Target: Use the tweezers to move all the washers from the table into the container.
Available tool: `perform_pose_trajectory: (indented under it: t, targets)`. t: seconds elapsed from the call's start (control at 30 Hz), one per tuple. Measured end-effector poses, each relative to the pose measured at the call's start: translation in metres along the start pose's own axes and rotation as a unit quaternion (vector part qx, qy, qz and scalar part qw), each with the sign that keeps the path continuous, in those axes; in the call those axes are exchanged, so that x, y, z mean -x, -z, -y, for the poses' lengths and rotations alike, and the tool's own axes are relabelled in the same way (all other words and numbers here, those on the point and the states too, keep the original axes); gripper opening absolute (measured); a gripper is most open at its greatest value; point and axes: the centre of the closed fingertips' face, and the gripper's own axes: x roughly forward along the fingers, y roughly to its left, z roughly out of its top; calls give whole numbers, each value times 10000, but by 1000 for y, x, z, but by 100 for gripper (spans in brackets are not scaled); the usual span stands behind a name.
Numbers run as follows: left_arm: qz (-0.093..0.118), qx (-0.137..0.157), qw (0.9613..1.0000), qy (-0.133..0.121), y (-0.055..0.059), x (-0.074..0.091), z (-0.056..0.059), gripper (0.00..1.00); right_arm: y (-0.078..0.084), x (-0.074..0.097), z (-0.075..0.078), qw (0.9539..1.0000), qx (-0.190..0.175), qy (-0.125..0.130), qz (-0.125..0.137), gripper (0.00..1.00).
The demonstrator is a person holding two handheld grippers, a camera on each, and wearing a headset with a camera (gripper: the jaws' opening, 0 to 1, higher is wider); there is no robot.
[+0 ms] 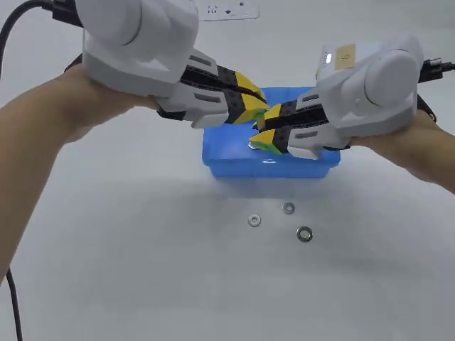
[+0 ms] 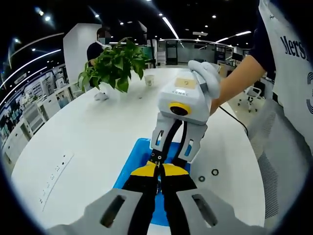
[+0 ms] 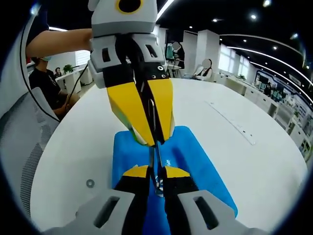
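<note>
While three washers [image 1: 288, 208] lie on the desk [image 1: 142, 277], left gripper [image 1: 259, 106] and right gripper [image 1: 261, 139] clamp tweezers [image 3: 152, 115] over the container [image 1: 234, 162], perhaps dropping one.

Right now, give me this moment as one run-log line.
left tool: shut on tweezers | right tool: shut on tweezers | both over blue container | three washers on table
</note>
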Motion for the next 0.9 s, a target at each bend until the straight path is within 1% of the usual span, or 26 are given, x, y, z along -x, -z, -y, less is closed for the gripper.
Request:
perform_pose_trajectory:
  t: [0.07,0.13,0.27,0.4,0.47,0.53,0.73,0.83,0.9]
  targets:
    - [12,12,10000,-44,2,-1,0,6,1,0,0,10000,10,14,-23,11]
    - [18,34,10000,-20,1,-1,1,6,1,1,1,10000,-8,20,-37,11]
    - [-12,9,10000,-26,1,0,2,6,2,1,-1,10000,1,24,-78,12]
    - [-7,-21,10000,-27,1,1,5,6,-1,2,-2,10000,7,16,-68,12]
    - [10,-36,10000,-47,-3,4,5,6,-3,3,-2,10000,13,24,-55,12]
    - [36,-25,10000,-69,-3,6,4,6,-6,6,-2,10000,-19,30,-18,12]
    - [34,-112,9999,-121,-10,15,7,6,-16,13,-5,9999,-37,36,99,12]
    - [55,-160,9997,-150,-17,21,12,6,-22,18,-8,9999,-30,34,142,12]
    - [109,-167,9996,-194,-22,26,15,6,-27,23,-11,9998,-35,31,188,13]
